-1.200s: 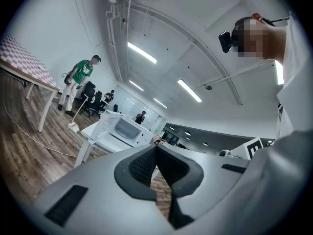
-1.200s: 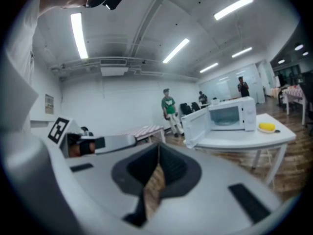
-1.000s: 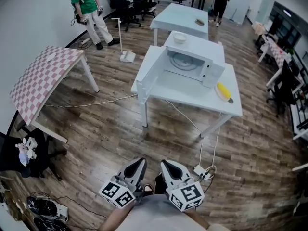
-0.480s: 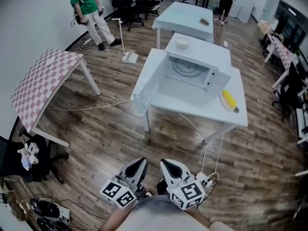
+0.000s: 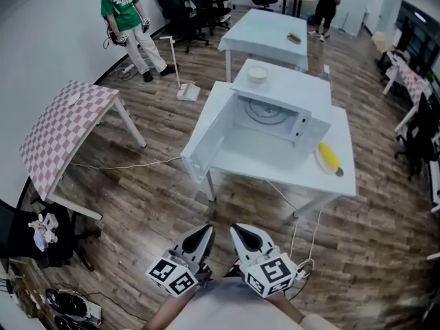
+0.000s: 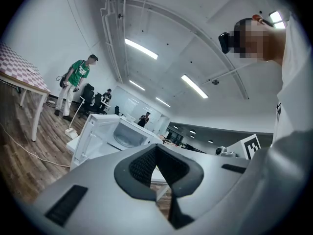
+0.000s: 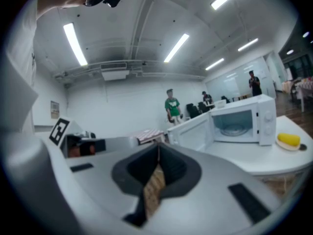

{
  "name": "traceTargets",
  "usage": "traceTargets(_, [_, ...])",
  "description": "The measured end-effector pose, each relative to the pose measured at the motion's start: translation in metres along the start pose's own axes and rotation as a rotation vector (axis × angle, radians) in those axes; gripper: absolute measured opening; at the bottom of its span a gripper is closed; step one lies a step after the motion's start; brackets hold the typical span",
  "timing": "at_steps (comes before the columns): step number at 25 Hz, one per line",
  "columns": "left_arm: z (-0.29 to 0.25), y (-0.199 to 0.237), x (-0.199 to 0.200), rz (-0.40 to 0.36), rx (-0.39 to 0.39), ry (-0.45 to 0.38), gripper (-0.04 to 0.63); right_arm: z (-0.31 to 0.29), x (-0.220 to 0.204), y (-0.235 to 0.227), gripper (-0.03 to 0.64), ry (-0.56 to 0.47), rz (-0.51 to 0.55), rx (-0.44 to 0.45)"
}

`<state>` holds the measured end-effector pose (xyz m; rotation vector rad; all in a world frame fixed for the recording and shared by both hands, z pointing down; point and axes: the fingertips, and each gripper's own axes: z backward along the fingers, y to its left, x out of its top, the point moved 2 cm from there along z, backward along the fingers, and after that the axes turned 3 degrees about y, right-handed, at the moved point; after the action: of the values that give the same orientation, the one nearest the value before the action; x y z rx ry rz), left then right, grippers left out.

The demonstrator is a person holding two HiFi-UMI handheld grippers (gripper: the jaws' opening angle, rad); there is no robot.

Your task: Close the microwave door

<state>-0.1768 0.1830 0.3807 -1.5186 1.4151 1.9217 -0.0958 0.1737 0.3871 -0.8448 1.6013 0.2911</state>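
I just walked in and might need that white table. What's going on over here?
A person holds the left gripper and the right gripper close to the body. Both are shut and empty. The person stands on the wood floor, some way short of the white table. The microwave on it has its door swung wide open. Nothing touches the door, so closing it has not begun.
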Motion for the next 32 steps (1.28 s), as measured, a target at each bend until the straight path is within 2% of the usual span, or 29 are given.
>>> traceTargets(12, [-0.032, 0.003, 0.008, -0.009, 0.015, -0.008, 0.017, -0.015, 0.019, -0.024, 0.023, -0.032, -0.006, 0.044])
traceTargets(25, [-0.062, 0.042, 0.026, -0.005, 0.019, -0.017, 0.017, -0.06, 0.033, -0.046, 0.024, -0.002, 0.01, 0.054])
traceTargets(32, [-0.089, 0.07, 0.026, 0.047, 0.005, -0.011, 0.017, -0.091, 0.039, -0.06, 0.025, 0.032, 0.011, 0.053])
